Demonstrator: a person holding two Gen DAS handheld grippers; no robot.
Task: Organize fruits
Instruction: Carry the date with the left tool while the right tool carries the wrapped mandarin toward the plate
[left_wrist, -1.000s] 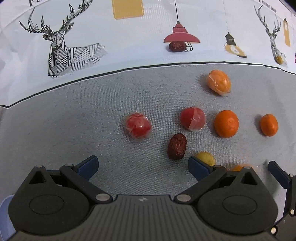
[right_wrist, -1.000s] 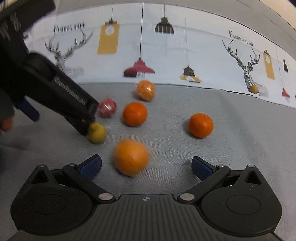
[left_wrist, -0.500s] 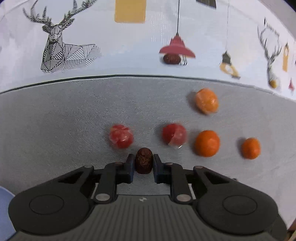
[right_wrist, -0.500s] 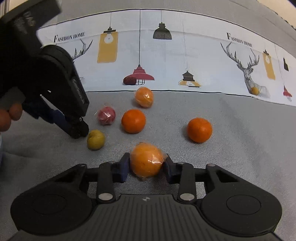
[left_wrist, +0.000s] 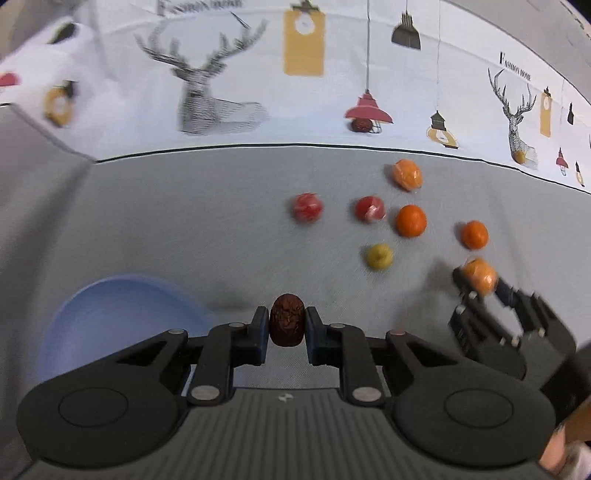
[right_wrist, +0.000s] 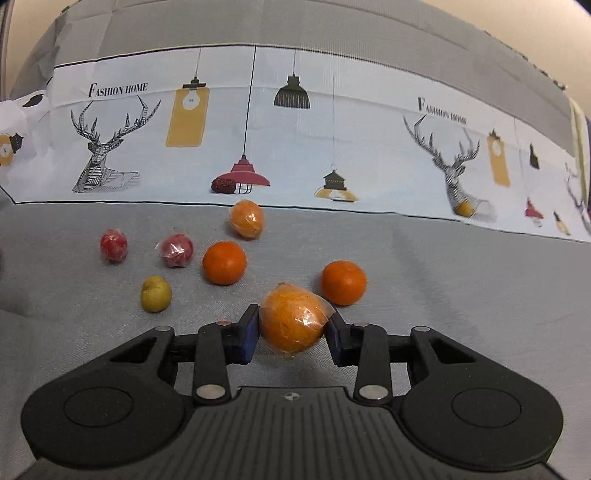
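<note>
Counter: the grey cloth-covered counter carries everything, with a white printed cloth of deer and lamps along its far edge.
Bowl: a pale blue round bowl sits at the near left in the left wrist view, just beside the left gripper; it is probably where fruit goes.
Right gripper: the right gripper has its jaws clamped on a large film-wrapped orange, which appears raised off the cloth.
Left gripper: the left gripper has its jaws pressed together on a dark brown wrinkled date, held upright and clear of the counter.
Loose fruit: two bare oranges, another wrapped orange, two red wrapped fruits and a small yellow-green fruit lie apart on the cloth; another date rests on the printed cloth.
Doing it well: carry the date over the bowl's middle, go low before parting the jaws so it does not bounce out, and keep the two grippers well apart; the film on the orange looks slippery, so hold it firmly.
</note>
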